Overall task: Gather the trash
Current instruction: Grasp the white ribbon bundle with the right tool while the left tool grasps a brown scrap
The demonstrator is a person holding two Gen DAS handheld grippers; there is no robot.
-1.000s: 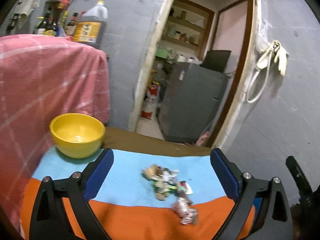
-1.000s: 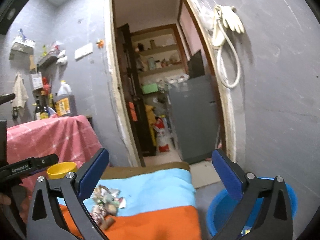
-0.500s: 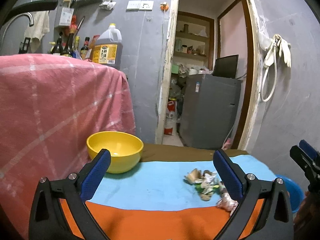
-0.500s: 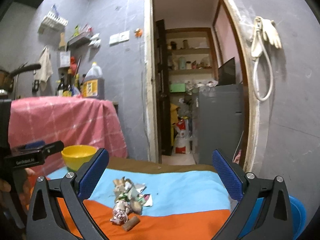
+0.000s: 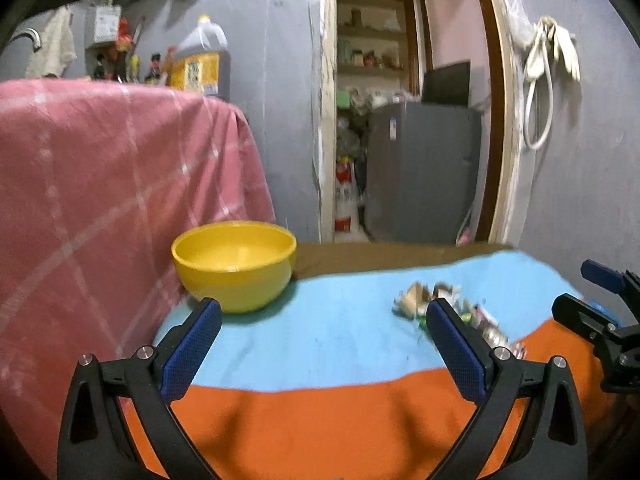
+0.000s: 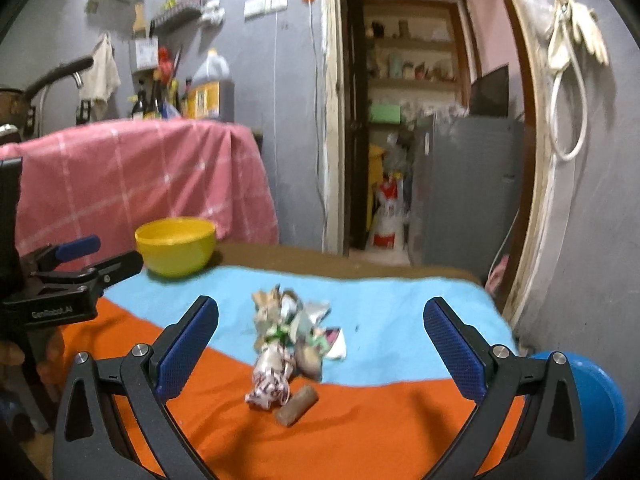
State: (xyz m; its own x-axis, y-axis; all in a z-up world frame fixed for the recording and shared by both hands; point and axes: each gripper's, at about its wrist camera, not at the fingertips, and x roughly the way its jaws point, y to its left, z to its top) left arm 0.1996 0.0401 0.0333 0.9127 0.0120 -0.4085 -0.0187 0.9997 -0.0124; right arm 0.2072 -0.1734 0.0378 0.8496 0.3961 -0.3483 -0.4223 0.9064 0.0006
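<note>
A pile of crumpled wrappers and scraps lies on the blue and orange cloth, with a brown cork-like roll at its near edge. My right gripper is open, the pile lying ahead between its blue pads. In the left wrist view the same trash pile sits to the right, partly hidden behind one blue pad. My left gripper is open over bare cloth, and a yellow bowl stands ahead on the left. The bowl looks empty.
A pink checked cloth covers a raised surface on the left, with bottles behind it. A blue bucket stands on the floor to the right of the table. A doorway opens behind onto a grey cabinet. The right gripper shows at the left view's right edge.
Both grippers have dropped lower and closer to the table. The left one has swung left, so the bowl is nearer centre and the trash slid behind its right pad. Both stayed open.
</note>
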